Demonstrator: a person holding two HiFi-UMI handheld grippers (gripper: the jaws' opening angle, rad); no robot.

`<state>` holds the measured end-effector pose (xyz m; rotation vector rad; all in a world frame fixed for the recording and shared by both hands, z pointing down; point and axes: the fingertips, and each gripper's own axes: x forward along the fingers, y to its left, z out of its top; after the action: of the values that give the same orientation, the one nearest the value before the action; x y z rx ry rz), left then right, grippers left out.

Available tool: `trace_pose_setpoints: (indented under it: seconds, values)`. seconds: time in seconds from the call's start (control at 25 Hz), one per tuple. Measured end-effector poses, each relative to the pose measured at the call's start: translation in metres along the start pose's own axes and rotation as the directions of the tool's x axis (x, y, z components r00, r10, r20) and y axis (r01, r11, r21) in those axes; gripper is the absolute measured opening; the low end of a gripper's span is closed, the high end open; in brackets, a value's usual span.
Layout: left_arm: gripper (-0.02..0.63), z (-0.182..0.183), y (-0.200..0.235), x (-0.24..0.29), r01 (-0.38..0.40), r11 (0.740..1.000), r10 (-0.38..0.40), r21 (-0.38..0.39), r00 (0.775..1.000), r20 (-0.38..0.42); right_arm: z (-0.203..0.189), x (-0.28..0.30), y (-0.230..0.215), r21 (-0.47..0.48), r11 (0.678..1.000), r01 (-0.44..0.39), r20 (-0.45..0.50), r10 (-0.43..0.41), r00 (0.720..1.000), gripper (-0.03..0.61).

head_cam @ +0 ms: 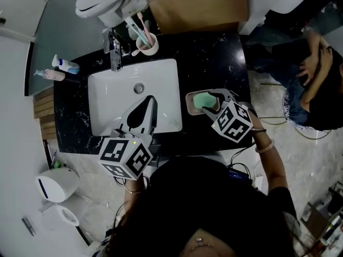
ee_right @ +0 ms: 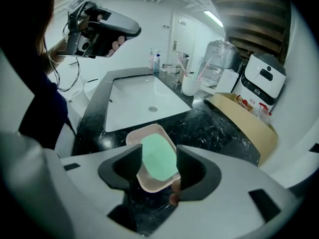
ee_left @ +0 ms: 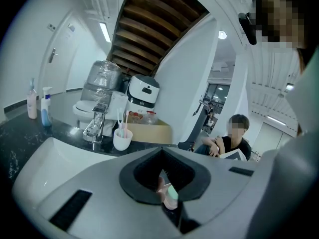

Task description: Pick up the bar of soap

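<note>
A pale green bar of soap (head_cam: 202, 100) (ee_right: 158, 156) lies in a pinkish soap dish (head_cam: 189, 104) (ee_right: 148, 185) on the black marble counter (head_cam: 214, 58), right of the white sink (head_cam: 107, 95). My right gripper (head_cam: 210, 103) (ee_right: 159, 159) hovers over the dish's right side. Its jaws are open, one black pad on each side of the soap, and neither pad presses on it. My left gripper (head_cam: 148, 105) (ee_left: 167, 195) hangs over the sink's front part, its jaws brought together with nothing between them.
A chrome tap (head_cam: 114, 50) and a cup of toothbrushes (head_cam: 147, 44) stand behind the sink. Two bottles (head_cam: 63, 67) sit at the counter's left end, and a cardboard box (head_cam: 198, 7) at the back. A person (head_cam: 316, 79) sits on the floor to the right.
</note>
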<state>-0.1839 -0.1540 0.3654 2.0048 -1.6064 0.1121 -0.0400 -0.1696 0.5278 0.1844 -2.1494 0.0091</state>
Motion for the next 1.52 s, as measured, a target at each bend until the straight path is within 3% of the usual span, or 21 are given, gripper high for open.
trace_pose_setpoints:
  seconds: [0.52, 0.96, 1.52]
  values:
    - [0.005, -0.005, 0.004, 0.0, -0.006, 1.0, 0.006, -0.009, 1.0, -0.012, -0.01, 0.017, 0.008, -0.105, 0.991, -0.088, -0.103, 0.077, 0.992, 0.247]
    - [0.005, -0.007, 0.009, 0.001, -0.009, 1.0, 0.009, -0.022, 1.0, -0.02, -0.017, 0.027, 0.011, -0.206, 0.968, -0.146, -0.195, 0.106, 0.975, 0.252]
    - [0.006, -0.004, 0.012, 0.006, 0.003, 1.0, -0.004, -0.031, 1.0, -0.031, -0.022, 0.034, 0.01, -0.251, 0.935, -0.249, -0.362, 0.148, 0.92, 0.25]
